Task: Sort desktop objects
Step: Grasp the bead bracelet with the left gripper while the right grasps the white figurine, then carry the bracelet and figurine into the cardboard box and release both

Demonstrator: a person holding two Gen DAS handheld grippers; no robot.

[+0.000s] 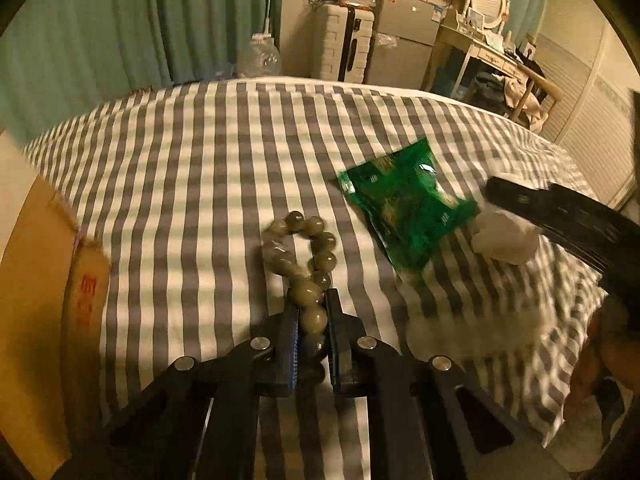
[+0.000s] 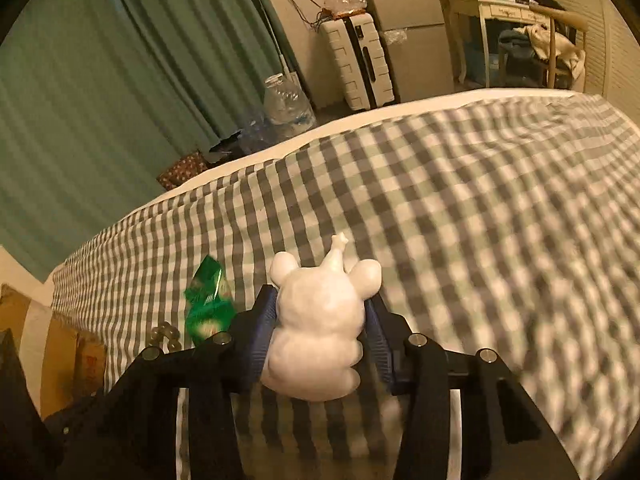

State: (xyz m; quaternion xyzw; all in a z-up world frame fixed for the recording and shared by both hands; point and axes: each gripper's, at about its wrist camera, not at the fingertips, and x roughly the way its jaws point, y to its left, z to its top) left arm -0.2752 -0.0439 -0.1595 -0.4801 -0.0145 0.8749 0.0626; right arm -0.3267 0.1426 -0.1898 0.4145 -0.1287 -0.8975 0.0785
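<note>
A bracelet of large grey-green beads (image 1: 316, 226) lies in a loop on the gingham bed sheet (image 1: 180, 160). My left gripper (image 1: 312, 296) is shut on its near end, with beads pinched between the blue pads. To the right lies a green snack packet (image 1: 404, 204). Just beyond it is a white animal figurine (image 1: 504, 240). In the right wrist view my right gripper (image 2: 320, 296) is shut on that figurine (image 2: 320, 320), a pad pressing each of its sides. The packet (image 2: 210, 308) and the bracelet (image 2: 164, 334) lie to its left.
An open cardboard box (image 1: 36, 280) stands at the bed's left edge. Past the far edge are teal curtains (image 1: 120, 20), a water jug (image 2: 286, 104), a white suitcase (image 1: 344, 44), a small fridge (image 1: 404, 36) and a dressing table (image 1: 488, 52).
</note>
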